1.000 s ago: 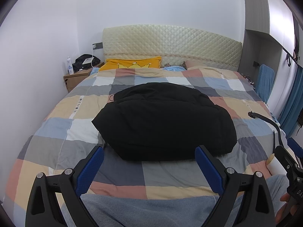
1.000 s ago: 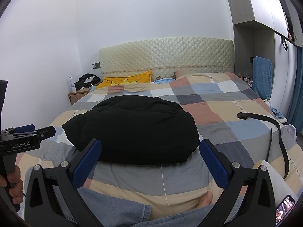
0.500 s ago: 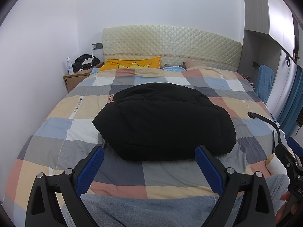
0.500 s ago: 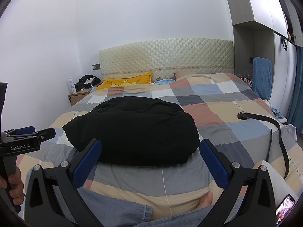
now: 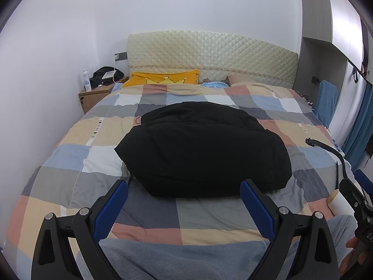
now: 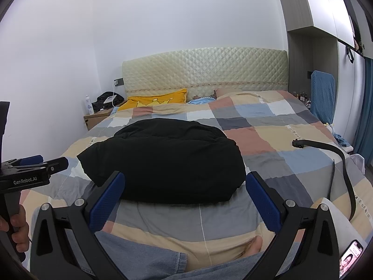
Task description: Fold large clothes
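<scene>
Basically no change vs 1 s ago: black jacket (image 5: 205,149) sits bundled mid-bed, twd my near edge. L gripper (image 5: 184,206) + R gripper (image 6: 185,201) both wide open, empty, hovering short of it. Fold looks done, or not started.

Black padded jacket (image 5: 202,149) (image 6: 163,161): folded into thick rounded bundle, lying flat mid-bed on checked quilt (image 5: 70,161) (image 6: 291,163), puffy, edges tucked under.
</scene>
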A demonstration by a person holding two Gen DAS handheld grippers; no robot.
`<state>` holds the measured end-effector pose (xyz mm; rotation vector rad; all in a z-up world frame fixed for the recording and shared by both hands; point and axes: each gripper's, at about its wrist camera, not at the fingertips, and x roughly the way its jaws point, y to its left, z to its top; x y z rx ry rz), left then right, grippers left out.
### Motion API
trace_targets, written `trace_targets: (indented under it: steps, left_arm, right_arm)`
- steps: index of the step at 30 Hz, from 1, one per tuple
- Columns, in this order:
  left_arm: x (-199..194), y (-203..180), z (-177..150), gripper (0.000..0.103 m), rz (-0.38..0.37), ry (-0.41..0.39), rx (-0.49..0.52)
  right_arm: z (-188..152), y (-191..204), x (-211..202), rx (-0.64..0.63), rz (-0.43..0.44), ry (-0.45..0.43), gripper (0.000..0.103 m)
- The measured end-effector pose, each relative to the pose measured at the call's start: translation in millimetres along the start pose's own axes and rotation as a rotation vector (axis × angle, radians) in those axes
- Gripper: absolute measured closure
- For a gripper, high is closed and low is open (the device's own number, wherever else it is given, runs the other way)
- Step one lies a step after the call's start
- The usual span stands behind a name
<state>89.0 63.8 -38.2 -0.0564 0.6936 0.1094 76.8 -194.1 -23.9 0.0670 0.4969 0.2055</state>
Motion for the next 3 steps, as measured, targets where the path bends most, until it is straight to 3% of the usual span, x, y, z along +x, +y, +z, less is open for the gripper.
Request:
trace_targets:
  steps: [3]
  left_arm:
    - [0.0, 1.7, -0.1, 0.005, -0.002, -0.001, 0.000]
  right_arm:
    - [0.1, 0.1, 0.1, 0.001, 0.000, 0.000, 0.000]
